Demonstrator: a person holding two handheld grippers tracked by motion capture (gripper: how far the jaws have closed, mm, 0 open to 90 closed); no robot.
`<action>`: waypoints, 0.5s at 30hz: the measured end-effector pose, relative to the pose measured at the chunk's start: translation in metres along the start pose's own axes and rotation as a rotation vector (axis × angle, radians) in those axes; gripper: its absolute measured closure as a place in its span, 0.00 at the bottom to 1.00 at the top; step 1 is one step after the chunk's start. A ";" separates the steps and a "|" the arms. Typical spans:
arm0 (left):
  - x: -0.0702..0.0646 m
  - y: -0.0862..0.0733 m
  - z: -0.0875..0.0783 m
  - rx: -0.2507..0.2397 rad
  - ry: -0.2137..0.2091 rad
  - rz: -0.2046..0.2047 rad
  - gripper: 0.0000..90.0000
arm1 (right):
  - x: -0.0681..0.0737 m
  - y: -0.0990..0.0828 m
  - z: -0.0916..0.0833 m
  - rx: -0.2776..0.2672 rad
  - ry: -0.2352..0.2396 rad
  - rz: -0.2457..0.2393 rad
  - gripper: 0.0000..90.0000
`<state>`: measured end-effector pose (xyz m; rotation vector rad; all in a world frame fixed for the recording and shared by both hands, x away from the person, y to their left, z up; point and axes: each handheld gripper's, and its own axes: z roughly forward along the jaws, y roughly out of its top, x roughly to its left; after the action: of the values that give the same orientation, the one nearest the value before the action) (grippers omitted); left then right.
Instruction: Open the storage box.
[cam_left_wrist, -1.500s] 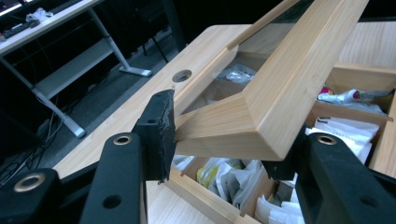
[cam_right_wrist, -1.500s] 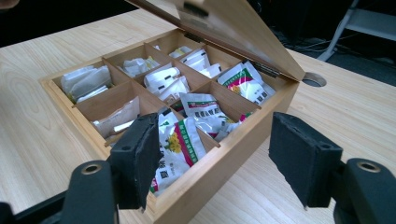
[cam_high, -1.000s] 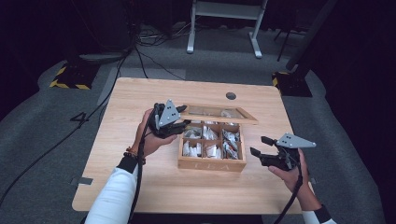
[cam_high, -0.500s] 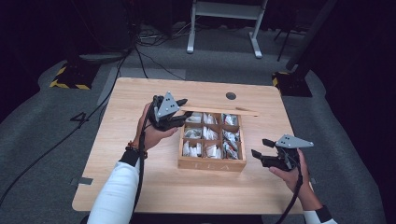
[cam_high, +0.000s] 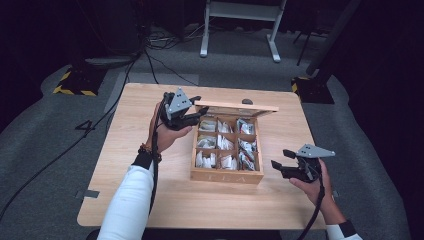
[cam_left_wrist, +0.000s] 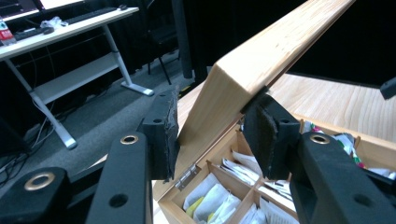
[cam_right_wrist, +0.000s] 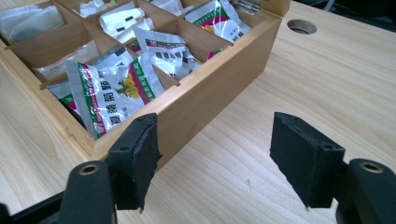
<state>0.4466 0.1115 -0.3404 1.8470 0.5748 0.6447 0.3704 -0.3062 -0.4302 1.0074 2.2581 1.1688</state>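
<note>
In the high view, a wooden tea box (cam_high: 227, 175) is seen near the middle of the tabletop (cam_high: 150, 200), its nine compartments filled with sachets. Its lid (cam_high: 240, 106) is raised at the far side, and the lid's left corner is gripped by the left tongs (cam_high: 192, 107). The right tongs (cam_high: 280, 161) are held just to the right of the box.

In the left gripper view, the lid (cam_left_wrist: 261, 60) is clamped at its corner between the two pads, tilted over the open box (cam_left_wrist: 187, 196).

In the right gripper view, the right tongs (cam_right_wrist: 215, 154) are spread wide with nothing between them, beside the box wall (cam_right_wrist: 210, 93); tea sachets (cam_right_wrist: 112, 88) are seen inside.
</note>
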 end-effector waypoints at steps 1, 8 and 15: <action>0.001 0.001 0.001 -0.002 -0.001 -0.002 0.62 | -0.001 -0.001 0.001 0.002 -0.002 -0.001 0.36; 0.009 0.006 0.006 -0.011 0.010 -0.016 0.62 | -0.001 -0.002 0.004 0.017 -0.001 -0.002 0.36; 0.019 0.011 0.014 -0.028 0.016 -0.049 0.63 | -0.002 -0.003 0.004 0.024 -0.003 0.000 0.36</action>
<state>0.4704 0.1107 -0.3312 1.7981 0.6163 0.6325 0.3728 -0.3063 -0.4353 1.0173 2.2745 1.1424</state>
